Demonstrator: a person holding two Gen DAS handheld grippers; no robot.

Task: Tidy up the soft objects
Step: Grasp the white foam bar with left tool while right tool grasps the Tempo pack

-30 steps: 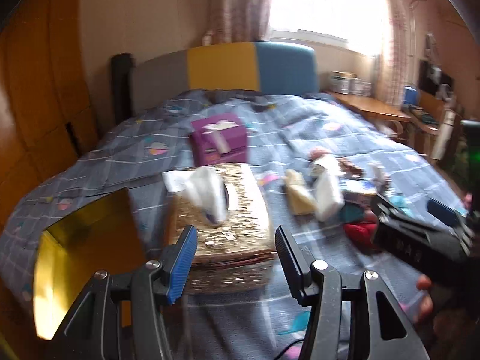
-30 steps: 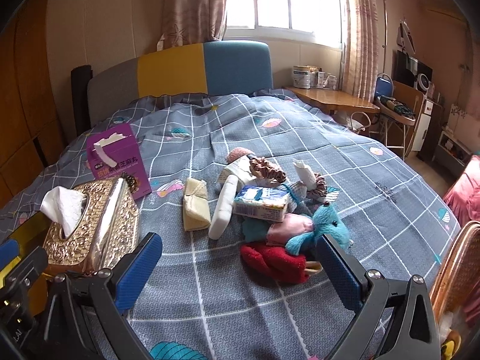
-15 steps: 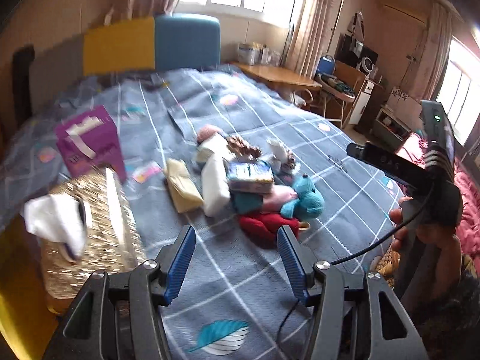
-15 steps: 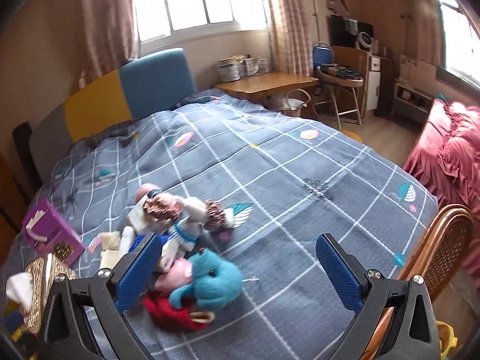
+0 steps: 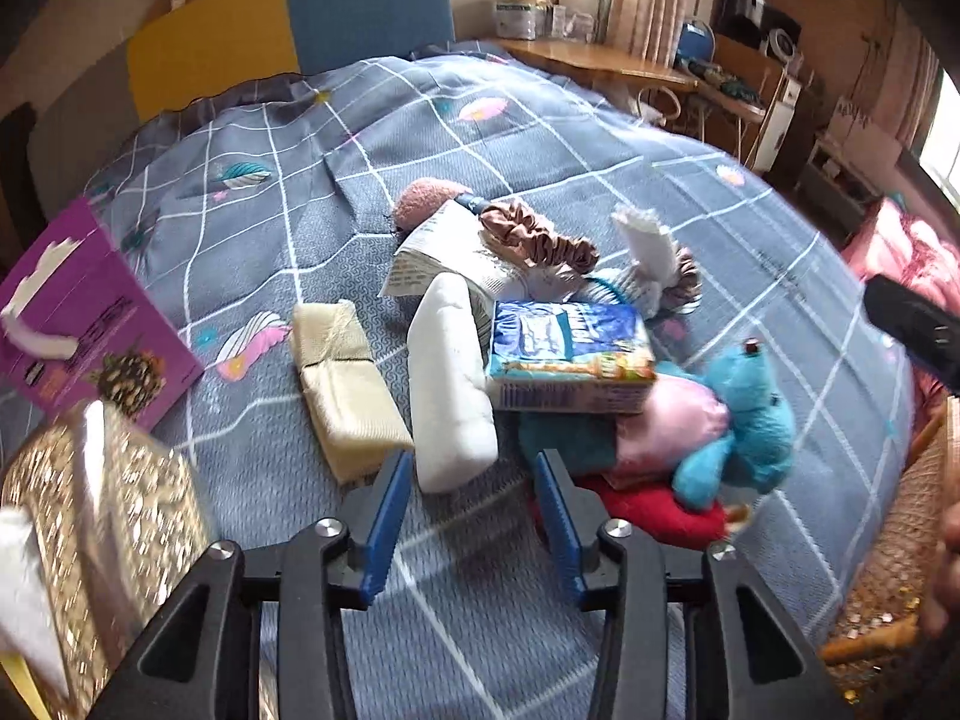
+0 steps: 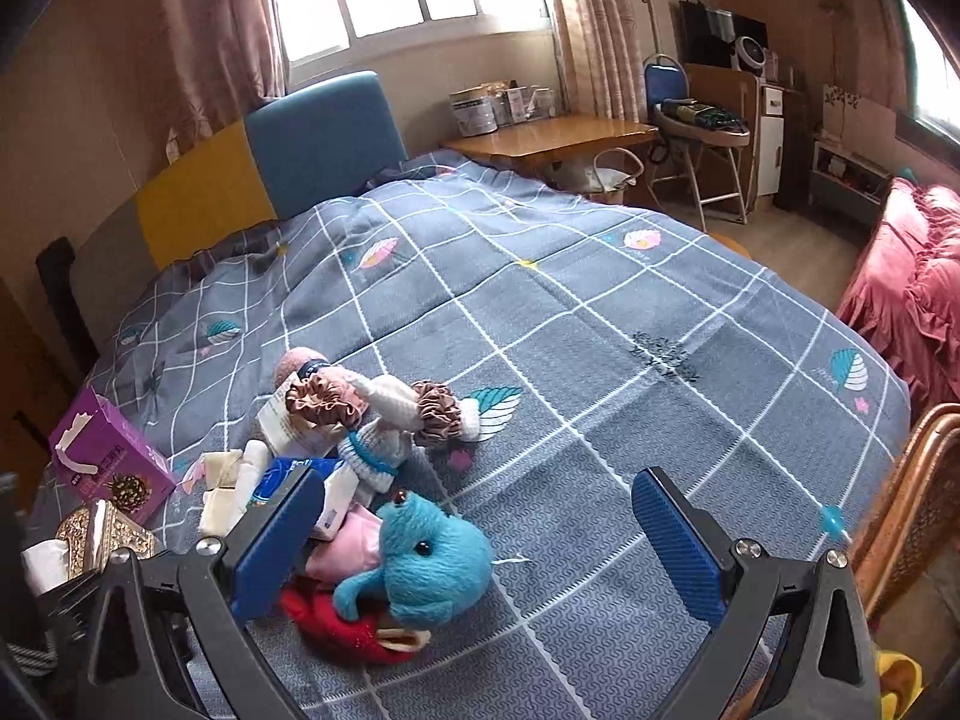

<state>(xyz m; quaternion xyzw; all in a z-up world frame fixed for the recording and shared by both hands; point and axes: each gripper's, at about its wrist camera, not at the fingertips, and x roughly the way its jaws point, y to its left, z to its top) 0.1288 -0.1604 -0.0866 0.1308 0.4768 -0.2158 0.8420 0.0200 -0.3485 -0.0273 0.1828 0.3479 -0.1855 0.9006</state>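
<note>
A pile of soft things lies on the grey checked bedspread (image 5: 252, 240): a blue plush toy (image 5: 744, 426) (image 6: 426, 564), a red cloth (image 5: 654, 516) under it, a pink pouch (image 5: 672, 420), a blue tissue pack (image 5: 564, 354), a white roll (image 5: 450, 384), a cream folded cloth (image 5: 348, 384) and brown scrunchies (image 5: 540, 234) (image 6: 324, 405). My left gripper (image 5: 474, 516) is open, just short of the white roll. My right gripper (image 6: 480, 546) is wide open, low over the bed beside the blue plush toy.
A gold tissue box (image 5: 102, 540) and a purple tissue box (image 5: 78, 318) stand at the left. A wicker chair (image 6: 906, 486) is at the bed's right edge. A wooden desk (image 6: 552, 135) and a pink bed (image 6: 906, 276) lie beyond.
The left gripper has swung right from the gold tissue box and closed in on the pile. The right gripper has turned right and moved nearer the plush toy.
</note>
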